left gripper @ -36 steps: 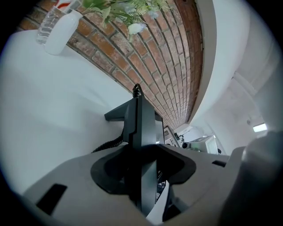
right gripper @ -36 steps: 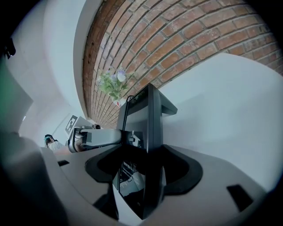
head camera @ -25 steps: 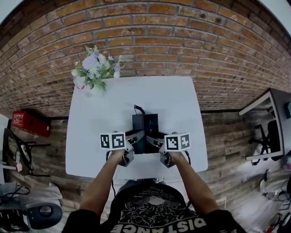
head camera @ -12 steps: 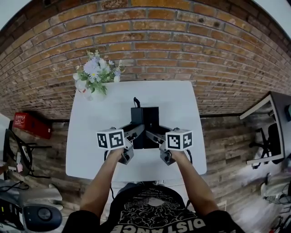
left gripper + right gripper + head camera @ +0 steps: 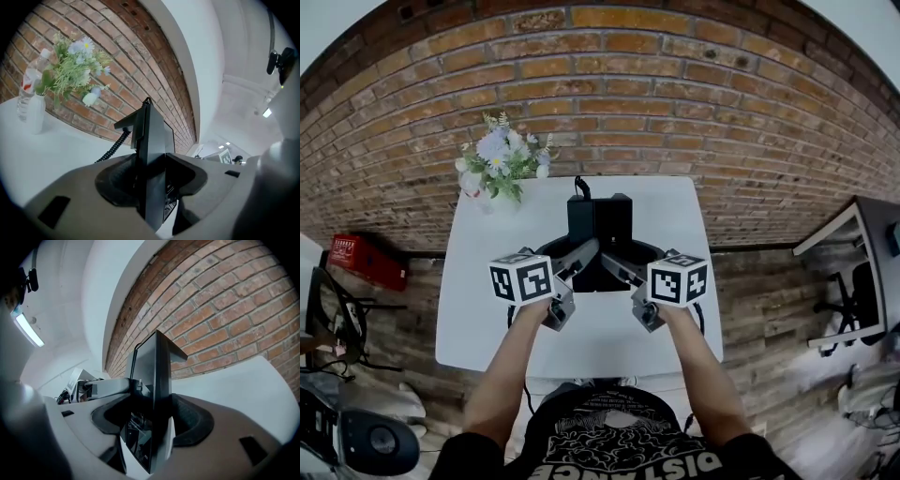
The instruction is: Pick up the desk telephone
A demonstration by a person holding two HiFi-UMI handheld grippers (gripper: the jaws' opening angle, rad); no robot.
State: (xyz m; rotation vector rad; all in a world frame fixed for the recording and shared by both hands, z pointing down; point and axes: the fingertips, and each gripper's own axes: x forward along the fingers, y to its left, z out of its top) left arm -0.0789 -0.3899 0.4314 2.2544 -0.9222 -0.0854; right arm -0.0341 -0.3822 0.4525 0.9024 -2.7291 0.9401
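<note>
Now both claws are clamped on the phone (image 5: 600,225). The left gripper (image 5: 579,255) pinches its left edge and the right gripper (image 5: 619,265) its right edge, the jaws partly apart with the black body wedged between the pads. It hangs between them over the far half of the table (image 5: 487,319), apparently clear of it.

Step, as I judge it: the lift. The next move calls for raising both hands level and together, minding the cord (image 5: 110,150).

Hard to make out: the phone's underside, the gap beneath it, and where the cord ends. The flowers (image 5: 502,155) stand beyond on the left, well apart.
</note>
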